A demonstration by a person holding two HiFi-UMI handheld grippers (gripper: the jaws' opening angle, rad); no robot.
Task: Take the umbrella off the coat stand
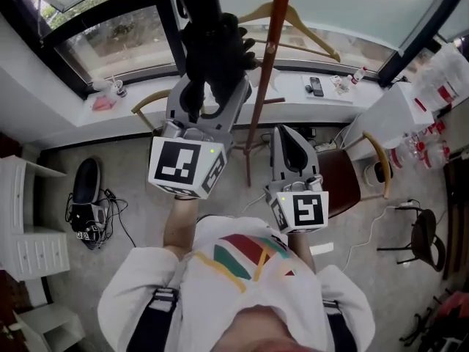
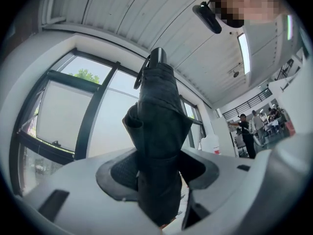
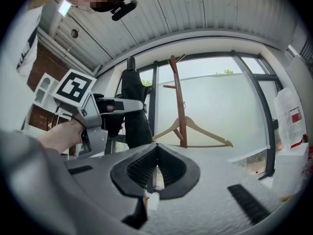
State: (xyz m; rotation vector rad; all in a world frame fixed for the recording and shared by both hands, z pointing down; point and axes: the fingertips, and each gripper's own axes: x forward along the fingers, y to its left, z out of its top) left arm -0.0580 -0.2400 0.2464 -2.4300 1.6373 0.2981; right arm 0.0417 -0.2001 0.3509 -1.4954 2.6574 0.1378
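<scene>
Nearest, the right gripper [image 1: 291,144] sits before the coat stand [image 1: 272,50] with jaws pressed together on nothing, while the left gripper [image 1: 210,94] pinches the folded black umbrella [image 1: 212,39] just left of its pole, long axis upright, capped end up, open floor leftward, wooden hanger [image 1: 297,19] beyond.

Dark-framed windows [image 1: 117,35], white sill [image 1: 322,112], grey floor [image 1: 135,196], white drawers [image 1: 33,251] at left.

Head cam: steeply down over left gripper [image 1: 209,94] & right gripper [image 1: 291,141]. Left gripper cam: v. close behind its jaws, tilted up along umbrella [image 2: 159,131]. Right gripper cam: faces coat stand [image 3: 180,106] ahead (left gripper off to its left). All 3 share umbrella.
</scene>
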